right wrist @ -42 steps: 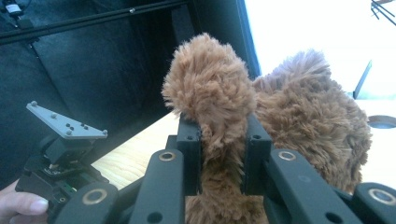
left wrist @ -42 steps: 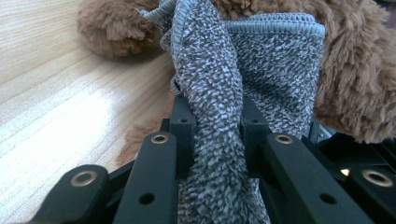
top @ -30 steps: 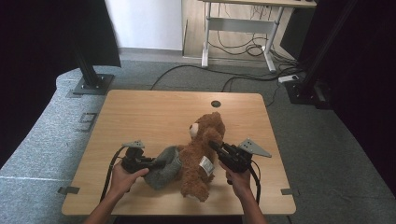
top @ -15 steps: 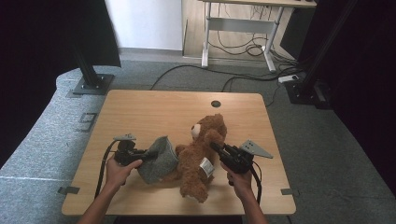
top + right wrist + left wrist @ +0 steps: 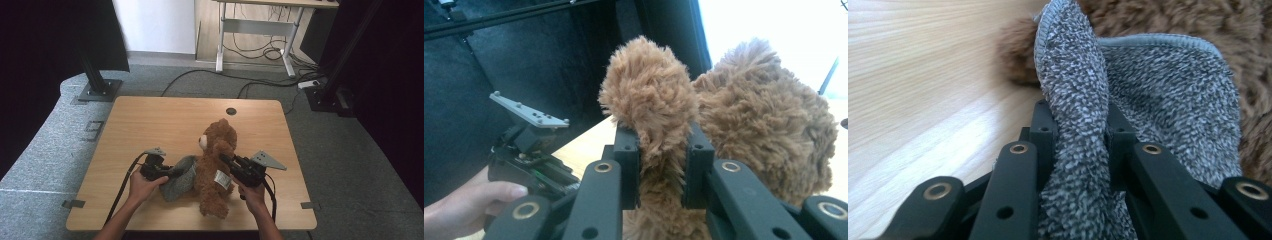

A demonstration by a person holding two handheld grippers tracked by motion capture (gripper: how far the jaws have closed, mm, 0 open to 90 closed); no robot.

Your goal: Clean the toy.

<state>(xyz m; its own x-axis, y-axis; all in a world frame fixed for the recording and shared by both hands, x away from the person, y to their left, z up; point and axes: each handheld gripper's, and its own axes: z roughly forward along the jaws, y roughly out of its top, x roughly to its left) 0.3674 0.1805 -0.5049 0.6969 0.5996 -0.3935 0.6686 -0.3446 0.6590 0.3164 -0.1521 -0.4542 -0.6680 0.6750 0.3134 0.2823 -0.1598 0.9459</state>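
Brown plush teddy bear [image 5: 216,167], head toward table's far edge (lengthwise), arm pinched by right gripper [image 5: 226,161]; left gripper [image 5: 172,173] pinches grey cloth [image 5: 181,176].

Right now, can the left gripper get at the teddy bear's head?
Probably not as things stand. The left gripper is shut on the grey cloth, low beside the teddy bear. The head is open from above, but the gripper would need to let go first.

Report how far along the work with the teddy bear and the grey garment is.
Done: both grips are made. The left gripper is shut on the grey terry-cloth garment; the right gripper is shut on a limb of the brown plush teddy bear. In hand: the garment sits against the bear's side on the wooden table. Left: the bear's head and limbs are bare, so fitting looks unfinished.
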